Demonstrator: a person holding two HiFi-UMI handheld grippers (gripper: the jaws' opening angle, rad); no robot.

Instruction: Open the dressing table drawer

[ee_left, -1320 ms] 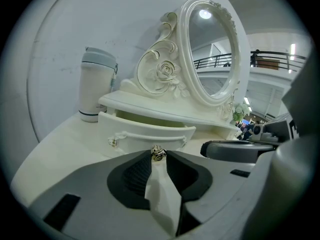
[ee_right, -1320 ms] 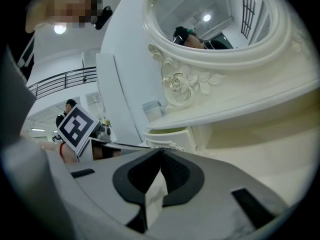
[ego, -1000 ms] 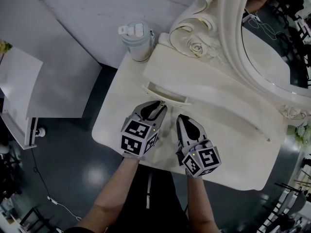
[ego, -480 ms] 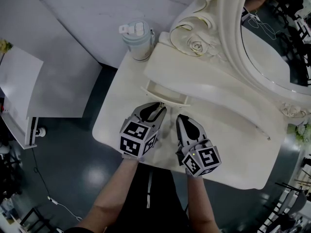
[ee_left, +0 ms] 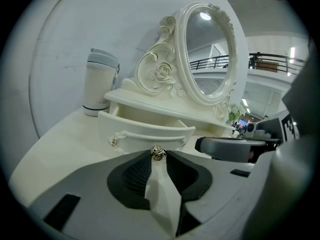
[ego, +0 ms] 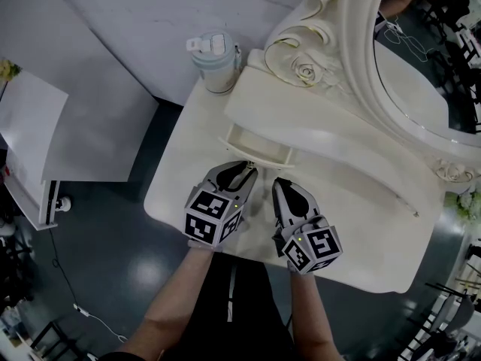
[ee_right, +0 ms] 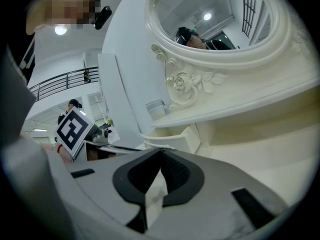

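Note:
The cream dressing table (ego: 361,224) has a small drawer (ego: 254,146) under its raised shelf, standing partly pulled out. In the left gripper view the curved drawer front (ee_left: 145,134) shows, with its small metal knob (ee_left: 158,154) pinched between the jaw tips. My left gripper (ego: 242,164) is shut on that knob. My right gripper (ego: 279,183) hovers over the tabletop just right of it, apart from the drawer. Its tips (ee_right: 160,150) meet with nothing between them.
An oval mirror (ego: 421,74) in a carved frame rises behind the shelf. A pale lidded tumbler (ego: 214,62) stands at the table's back left corner. White panels (ego: 45,126) stand on the dark floor to the left, and a small plant (ego: 470,201) shows at the right edge.
The drawer has slid a little further out, with the left gripper drawing slightly back toward me. The right gripper has stayed where it was.

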